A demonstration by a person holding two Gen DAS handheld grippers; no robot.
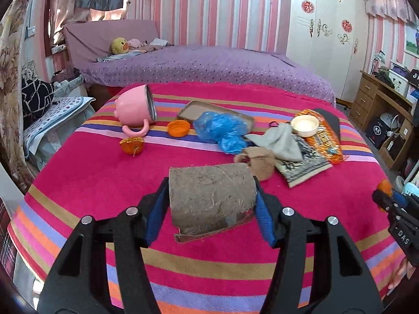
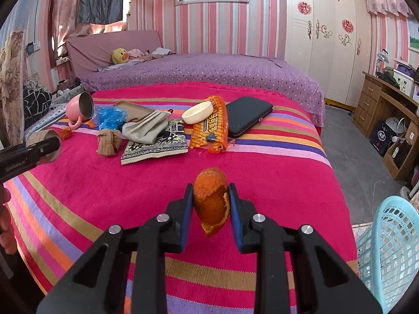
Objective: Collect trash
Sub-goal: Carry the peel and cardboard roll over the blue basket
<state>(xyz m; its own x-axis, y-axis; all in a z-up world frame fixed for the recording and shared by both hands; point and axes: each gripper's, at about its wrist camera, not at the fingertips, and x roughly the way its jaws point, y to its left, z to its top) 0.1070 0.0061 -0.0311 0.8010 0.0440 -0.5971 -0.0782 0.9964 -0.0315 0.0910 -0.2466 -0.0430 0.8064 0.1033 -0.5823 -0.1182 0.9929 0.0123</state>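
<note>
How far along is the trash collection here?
Nothing visibly binned: what shows of the blue basket looks empty. In hand: left hand-held gripper clamps a cardboard tube, right hand-held gripper an orange peel. Left: blue plastic, snack wrapper, another peel.

Cardboard tube (image 1: 212, 196) rough, matt; orange peel (image 2: 211, 198) pitted; striped cloth (image 1: 104, 183) fuzzy; basket (image 2: 387, 251) plastic.

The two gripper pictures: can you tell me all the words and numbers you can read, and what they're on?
"DAS" on the right gripper's black body.
Orange snack wrapper: printing too blurred to read.
Black-and-white packet: large characters, not clear enough to quote.
Left gripper: faint side lettering, unreadable.
</note>
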